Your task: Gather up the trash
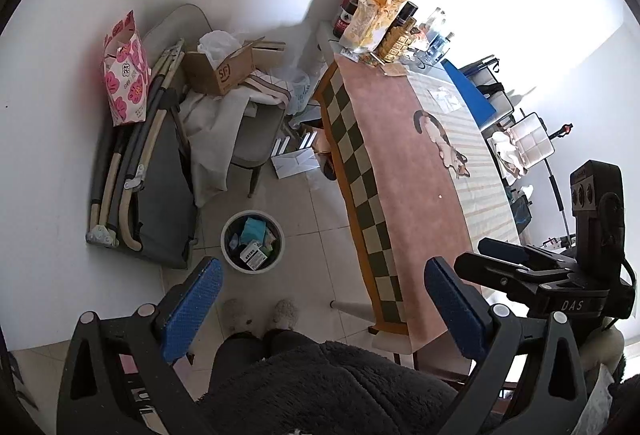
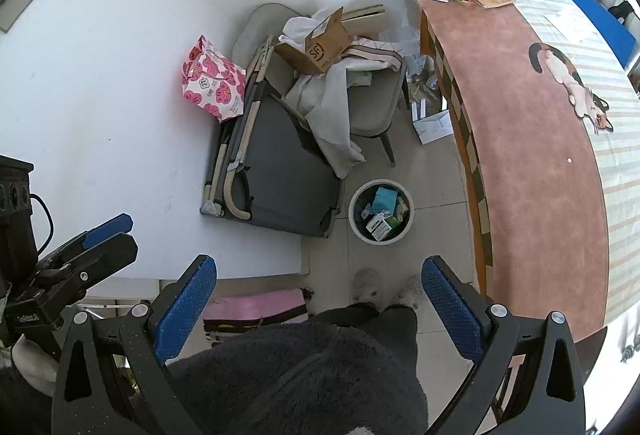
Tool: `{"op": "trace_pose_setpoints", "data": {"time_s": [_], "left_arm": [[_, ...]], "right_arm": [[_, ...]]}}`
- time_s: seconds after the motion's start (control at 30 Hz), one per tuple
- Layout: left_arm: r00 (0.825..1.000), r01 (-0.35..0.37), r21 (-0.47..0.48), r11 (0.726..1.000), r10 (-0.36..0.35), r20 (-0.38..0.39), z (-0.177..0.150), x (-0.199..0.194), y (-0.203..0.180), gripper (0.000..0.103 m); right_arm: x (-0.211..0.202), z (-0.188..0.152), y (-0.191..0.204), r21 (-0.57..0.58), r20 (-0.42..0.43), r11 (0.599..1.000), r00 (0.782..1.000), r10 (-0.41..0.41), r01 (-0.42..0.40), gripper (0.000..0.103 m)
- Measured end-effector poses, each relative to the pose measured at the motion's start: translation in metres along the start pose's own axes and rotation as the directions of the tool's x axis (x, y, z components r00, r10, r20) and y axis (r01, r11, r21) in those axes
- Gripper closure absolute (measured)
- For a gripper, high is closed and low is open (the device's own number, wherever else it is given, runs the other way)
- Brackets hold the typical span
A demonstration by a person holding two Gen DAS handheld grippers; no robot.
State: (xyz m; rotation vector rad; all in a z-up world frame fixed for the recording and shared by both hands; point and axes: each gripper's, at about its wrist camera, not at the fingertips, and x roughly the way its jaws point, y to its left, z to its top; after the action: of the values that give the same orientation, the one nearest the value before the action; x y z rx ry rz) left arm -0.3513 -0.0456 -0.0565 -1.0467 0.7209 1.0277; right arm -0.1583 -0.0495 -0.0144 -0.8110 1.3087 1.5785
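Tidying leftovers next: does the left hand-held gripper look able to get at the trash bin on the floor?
Probably yes. The left hand-held gripper is open and empty, and bare floor tile lies between it and the trash bin; it must be lowered, though.

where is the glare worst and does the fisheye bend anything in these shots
Left wrist view: the upper right wall blows out white behind the clear plastic bottles; the long pink-clothed table curves. Right wrist view: glare sits only in the top right corner, the table edge bows strongly, and the round white trash bin on the floor stays sharp.
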Motion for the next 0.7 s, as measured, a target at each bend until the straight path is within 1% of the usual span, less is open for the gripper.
{"op": "trace_pose_setpoints", "data": {"time_s": [0.7], "left_arm": [[1.0, 0.01, 0.009, 1.0, -0.01, -0.009, 0.0037, 0.0021, -0.007, 0.0]], "right_arm": [[-0.0034, -0.0028, 0.0068, -0.007, -0.027, 0.999, 0.999, 0.038, -0.038, 0.0]]}}
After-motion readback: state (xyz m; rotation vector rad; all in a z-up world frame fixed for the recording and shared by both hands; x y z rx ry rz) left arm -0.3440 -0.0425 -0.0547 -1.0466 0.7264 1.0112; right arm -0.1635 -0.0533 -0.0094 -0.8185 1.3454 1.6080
